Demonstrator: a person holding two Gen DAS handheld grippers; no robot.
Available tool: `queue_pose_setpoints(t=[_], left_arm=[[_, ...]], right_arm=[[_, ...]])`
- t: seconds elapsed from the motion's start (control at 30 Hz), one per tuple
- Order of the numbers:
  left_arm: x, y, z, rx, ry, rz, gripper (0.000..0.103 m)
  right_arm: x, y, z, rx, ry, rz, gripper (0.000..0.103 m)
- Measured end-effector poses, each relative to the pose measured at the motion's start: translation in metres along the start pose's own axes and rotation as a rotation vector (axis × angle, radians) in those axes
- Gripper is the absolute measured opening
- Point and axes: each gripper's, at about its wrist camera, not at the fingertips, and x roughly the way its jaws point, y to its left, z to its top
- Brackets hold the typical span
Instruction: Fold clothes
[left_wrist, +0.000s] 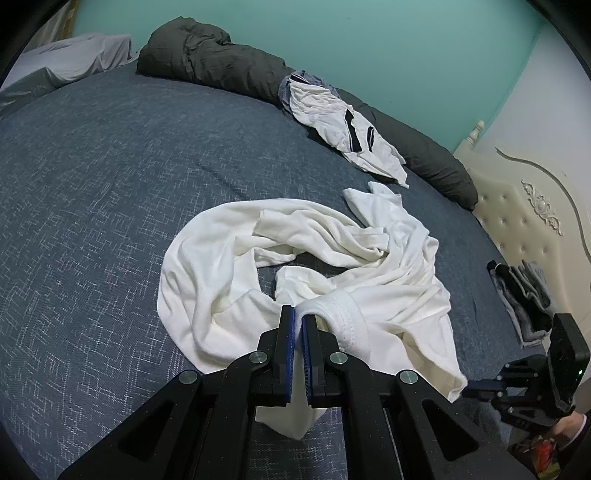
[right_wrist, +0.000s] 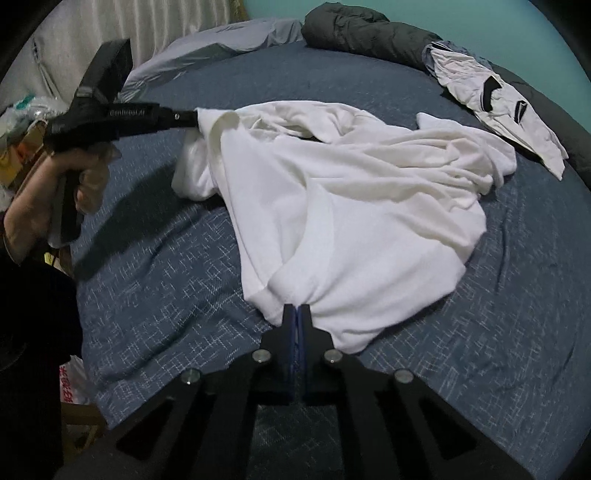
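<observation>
Left gripper (left_wrist: 298, 314), right gripper (right_wrist: 297, 310) both pinch white shirt (right_wrist: 362, 206); striped garment (left_wrist: 354, 136) beyond (dark quilt (left_wrist: 207, 59) behind).

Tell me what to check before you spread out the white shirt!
1. Left tool shut on the shirt: ok, it pinches the ribbed edge.
2. Right tool shut on the shirt: ok, cloth is bunched between its fingers.
3. Shirt flat: not ok, it lies twisted and crumpled.
4. Room on the bed to spread it: ok, bare blue cover on the left.
5. Shirt clear of the other white garment: ok in the left view, a gap shows between them.
6. Which parts of the shirt are held: cannot tell for the right tool.
</observation>
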Motion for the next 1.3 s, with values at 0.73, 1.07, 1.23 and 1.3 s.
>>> queue_pose_setpoints(t=[0.73, 1.07, 1.23, 1.3], left_arm=[[0.015, -0.008, -0.005, 0.03, 0.039, 0.003, 0.004], [0.016, -0.008, -0.006, 0.03, 0.041, 0.001, 0.004], [0.016, -0.007, -0.005, 0.026, 0.04, 0.0, 0.004], [0.016, -0.007, -0.005, 0.026, 0.039, 0.001, 0.004]], right_arm=[[0.015, -0.068, 0.031, 0.329, -0.059, -0.062, 0.017], [0.015, -0.044, 0.02, 0.22, 0.016, 0.006, 0.051], [0.018, -0.03, 0.011, 0.159, 0.031, 0.009, 0.052], [0.016, -0.027, 0.009, 0.14, 0.031, 0.017, 0.052]])
